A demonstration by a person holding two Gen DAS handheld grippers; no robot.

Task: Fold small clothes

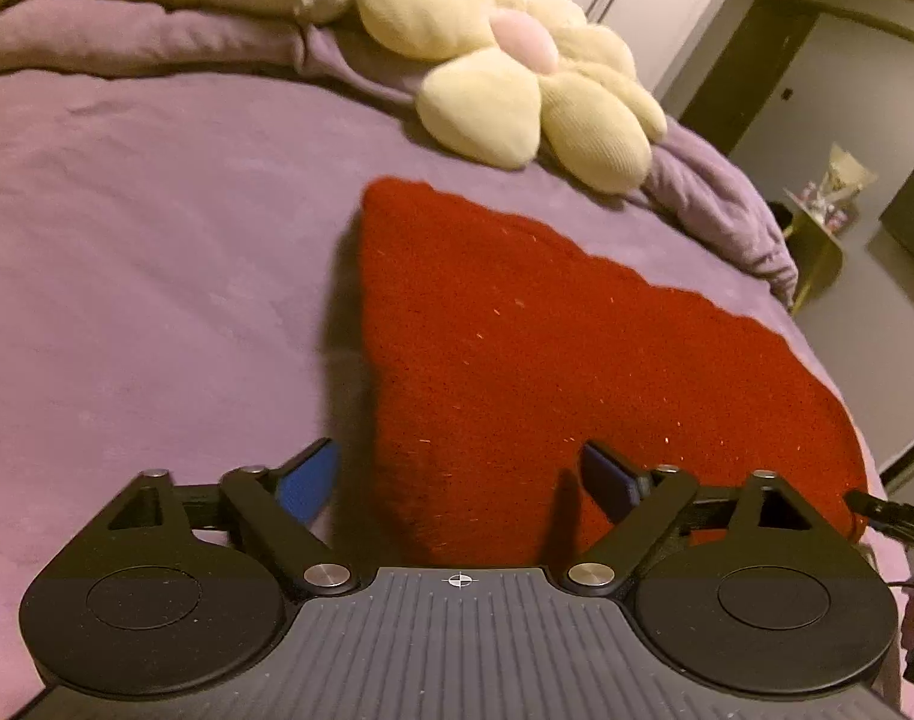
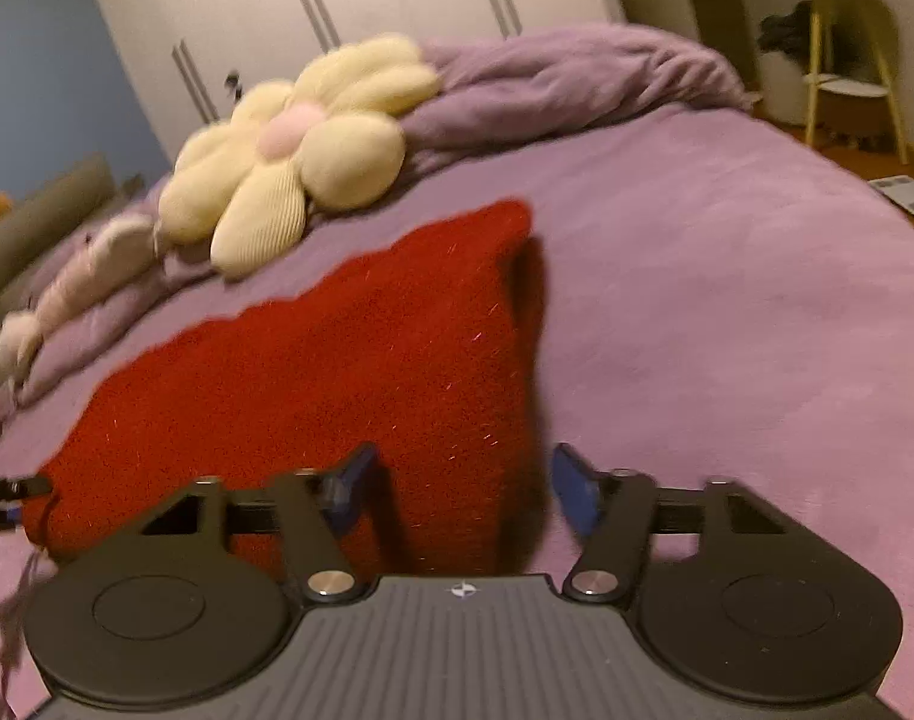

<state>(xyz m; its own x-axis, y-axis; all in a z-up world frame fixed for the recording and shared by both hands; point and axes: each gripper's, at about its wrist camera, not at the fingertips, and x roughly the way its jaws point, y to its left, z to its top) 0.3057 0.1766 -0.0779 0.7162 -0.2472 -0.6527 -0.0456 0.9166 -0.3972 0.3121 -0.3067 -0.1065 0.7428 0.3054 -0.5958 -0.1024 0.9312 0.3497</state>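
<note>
Both tools gape wide, nothing between their jaws. The left gripper [image 1: 466,480] and the right gripper [image 2: 463,483] each straddle a near corner of the red knit cloth [image 1: 517,348], likely lining up a two-corner pinch for a fold. The cloth lies flat on the purple bedspread [image 1: 127,240], just short of the flower cushion [image 1: 517,78], fuzzy and thick.

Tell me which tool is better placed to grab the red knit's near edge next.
Roughly equal, slightly left: the left tool is open, its jaws straddling the red knit; the right tool is open too, but sits nearer its corner.
</note>
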